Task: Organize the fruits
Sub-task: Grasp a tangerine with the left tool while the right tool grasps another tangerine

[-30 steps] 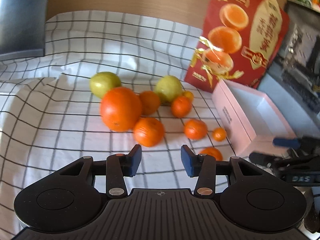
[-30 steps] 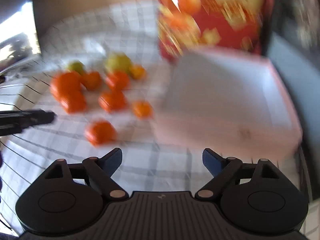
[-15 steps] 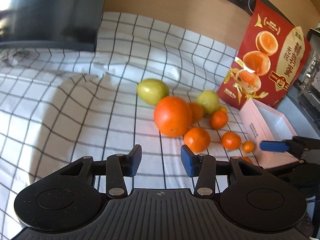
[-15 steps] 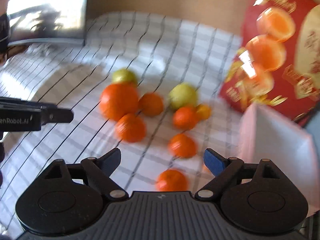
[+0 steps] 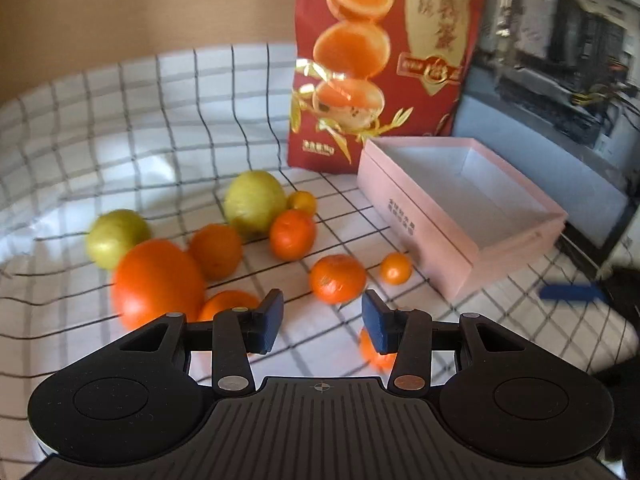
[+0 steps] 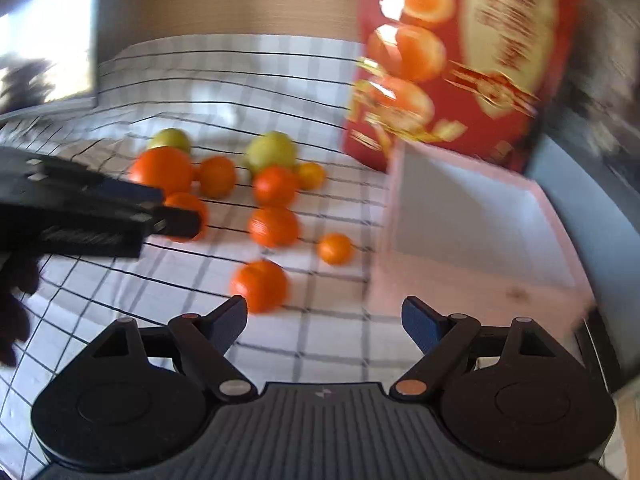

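Loose fruit lies on a checked cloth [image 5: 160,120]: a big orange [image 5: 158,282], two yellow-green fruits [image 5: 116,236] [image 5: 254,200] and several mandarins [image 5: 338,278]. My left gripper [image 5: 322,320] hovers open over the nearest ones, with nothing between its blue pads. To the right stands an empty pink box [image 5: 416,224]. In the right wrist view my right gripper [image 6: 324,320] is open, its jaws closing with nothing between them. One mandarin [image 6: 260,284] lies just ahead of its left finger. The pink box [image 6: 460,292] stands to its right and the left gripper [image 6: 100,216] reaches in from the left.
A tall red bag [image 5: 380,60] printed with oranges stands behind the box, against a wooden wall. Dark equipment [image 5: 560,60] fills the far right. The cloth is rumpled at the left. A dark-gloved hand [image 6: 16,300] shows at the left edge.
The left view has swung right, so the box and bag are now central and the fruit sits nearer. The right view has shifted towards the box. The right jaws stand slightly narrower.
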`<state>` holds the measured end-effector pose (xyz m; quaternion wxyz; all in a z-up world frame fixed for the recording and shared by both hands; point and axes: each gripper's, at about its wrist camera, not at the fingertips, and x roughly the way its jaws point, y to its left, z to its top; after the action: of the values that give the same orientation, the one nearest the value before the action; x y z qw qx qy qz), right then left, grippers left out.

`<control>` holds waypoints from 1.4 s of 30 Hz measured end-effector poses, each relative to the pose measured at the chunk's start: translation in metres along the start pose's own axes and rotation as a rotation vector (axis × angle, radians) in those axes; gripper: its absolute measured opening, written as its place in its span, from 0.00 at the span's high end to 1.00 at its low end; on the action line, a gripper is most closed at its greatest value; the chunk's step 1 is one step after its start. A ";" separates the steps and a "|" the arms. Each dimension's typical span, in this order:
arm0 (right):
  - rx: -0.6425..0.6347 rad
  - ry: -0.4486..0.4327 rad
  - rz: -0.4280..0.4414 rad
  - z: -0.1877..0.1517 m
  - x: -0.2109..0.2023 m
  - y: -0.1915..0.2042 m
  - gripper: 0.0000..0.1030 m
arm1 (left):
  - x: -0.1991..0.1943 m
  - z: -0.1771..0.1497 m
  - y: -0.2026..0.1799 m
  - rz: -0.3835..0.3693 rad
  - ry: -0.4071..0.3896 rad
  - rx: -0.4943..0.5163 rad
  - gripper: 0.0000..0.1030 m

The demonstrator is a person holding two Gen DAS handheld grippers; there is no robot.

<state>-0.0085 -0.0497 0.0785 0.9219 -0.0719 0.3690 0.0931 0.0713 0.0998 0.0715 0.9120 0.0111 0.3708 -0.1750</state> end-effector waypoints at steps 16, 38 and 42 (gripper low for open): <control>0.197 0.074 -0.122 -0.049 -0.018 -0.044 0.17 | 0.081 0.021 -0.023 0.013 0.162 0.028 0.51; 0.031 0.043 0.033 -0.028 0.011 0.000 0.17 | -0.060 -0.080 0.043 0.016 0.097 -0.332 0.52; -0.013 0.012 0.065 -0.014 0.020 0.014 0.17 | -0.067 -0.089 0.050 0.036 0.109 -0.370 0.52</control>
<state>-0.0067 -0.0363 0.0540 0.9157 -0.0664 0.3763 0.1247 -0.0167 0.1813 0.0467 0.8801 -0.1408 0.4452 -0.0865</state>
